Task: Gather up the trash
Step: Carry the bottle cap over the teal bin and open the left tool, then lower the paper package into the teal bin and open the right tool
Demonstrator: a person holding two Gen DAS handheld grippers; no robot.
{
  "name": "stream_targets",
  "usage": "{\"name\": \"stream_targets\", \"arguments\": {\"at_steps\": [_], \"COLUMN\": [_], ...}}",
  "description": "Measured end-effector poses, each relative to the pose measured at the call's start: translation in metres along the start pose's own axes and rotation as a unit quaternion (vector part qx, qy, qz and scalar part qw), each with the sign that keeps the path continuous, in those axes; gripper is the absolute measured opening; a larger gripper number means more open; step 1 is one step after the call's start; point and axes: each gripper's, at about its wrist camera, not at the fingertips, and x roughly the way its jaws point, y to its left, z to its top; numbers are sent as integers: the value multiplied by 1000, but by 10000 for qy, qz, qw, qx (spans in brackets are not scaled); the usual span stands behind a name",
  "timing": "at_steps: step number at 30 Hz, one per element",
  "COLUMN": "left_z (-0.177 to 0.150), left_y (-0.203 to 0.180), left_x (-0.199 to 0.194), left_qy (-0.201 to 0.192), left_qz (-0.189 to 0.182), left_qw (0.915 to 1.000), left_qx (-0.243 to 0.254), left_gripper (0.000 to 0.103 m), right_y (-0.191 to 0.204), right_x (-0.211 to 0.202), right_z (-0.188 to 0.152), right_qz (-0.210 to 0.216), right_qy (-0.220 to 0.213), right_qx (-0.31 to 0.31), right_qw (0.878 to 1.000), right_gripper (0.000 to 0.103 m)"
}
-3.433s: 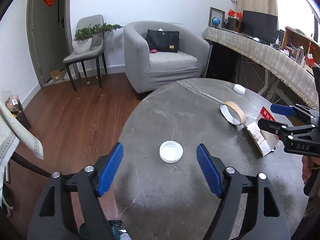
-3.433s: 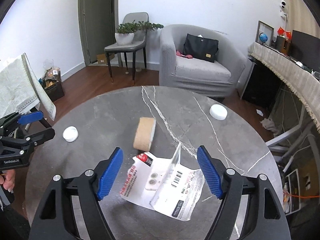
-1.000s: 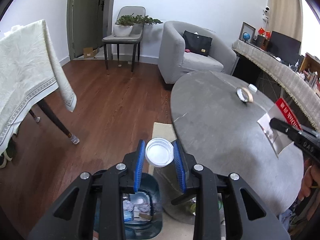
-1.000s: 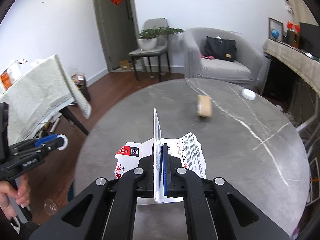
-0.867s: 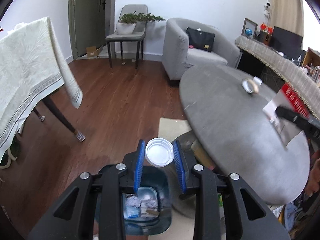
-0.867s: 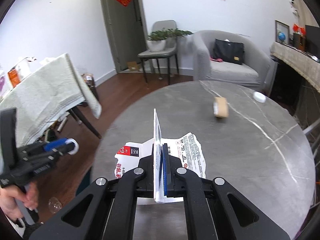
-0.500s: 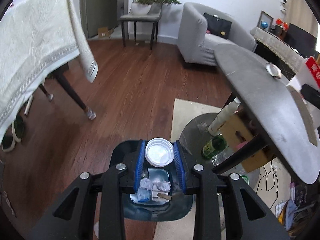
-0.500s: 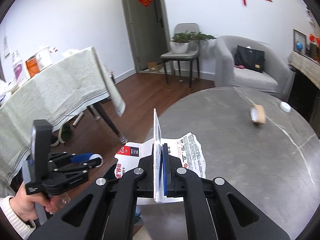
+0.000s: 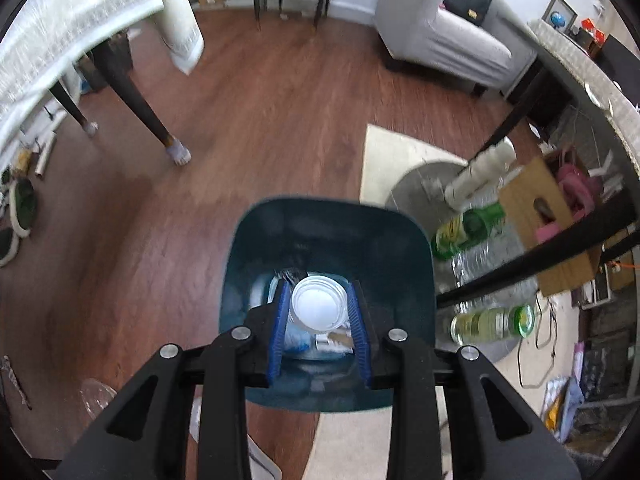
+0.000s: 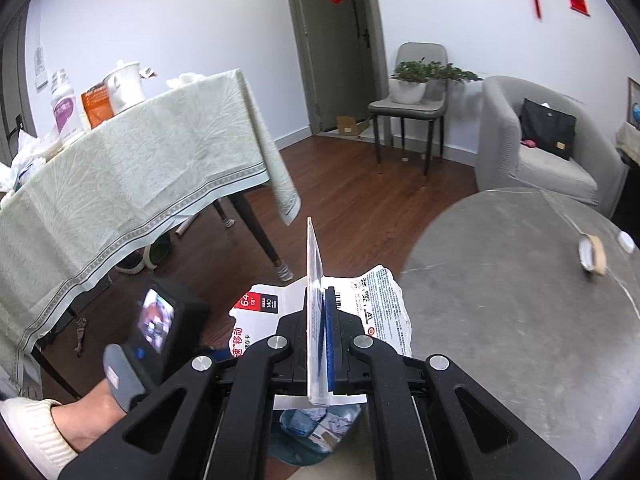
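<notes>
1. The left gripper [image 9: 319, 312] points down into a dark blue trash bin [image 9: 256, 240] that stands on the wood floor [image 9: 260, 120].
2. Its two blue fingers [image 9: 280, 328] pinch a round white lid [image 9: 318, 307] between them. The lid hangs over the middle of the bin's open top.
3. Crumpled paper scraps [image 9: 298, 338] lie at the bottom of the bin, under the lid.
4. Two green bottles [image 9: 464, 232] and a cardboard box [image 9: 532, 208] sit on the floor to the right of the bin, under the round table.
5. The right gripper [image 10: 322, 300] has its fingers pressed tight on a torn card package [image 10: 372, 304] with a clear plastic front that stands up on edge.
6. The package hangs past the left edge of the grey round table [image 10: 500, 300], above the bin [image 10: 304, 446].
7. A roll of tape [image 10: 593, 258] and a small white cap [image 10: 626, 242] lie near the far right edge of the table.
8. A hand [image 10: 94, 416] in a cream sleeve holds the left gripper's handle at the lower left.
9. A long table with a pale green cloth [image 10: 140, 180] stands on the left.
</notes>
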Motion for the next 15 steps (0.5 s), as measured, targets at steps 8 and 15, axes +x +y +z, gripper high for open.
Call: {"name": "stream_targets", "arguments": {"at_steps": [8, 15], "left_z": [-11, -6], "left_y": [32, 58], "left_x": [-4, -36], "left_qy": [60, -350], "left_qz": [103, 36], "left_qw": [9999, 9990], "left_qx": [-5, -263], "left_gripper": [53, 63], "right_y": [27, 45], "right_x": [32, 64], "right_z": [-2, -7], "right_qz": [68, 83], "right_qy": [256, 561], "right_qx": [-161, -249], "right_qw": [9995, 9981], "right_gripper": [4, 4]}}
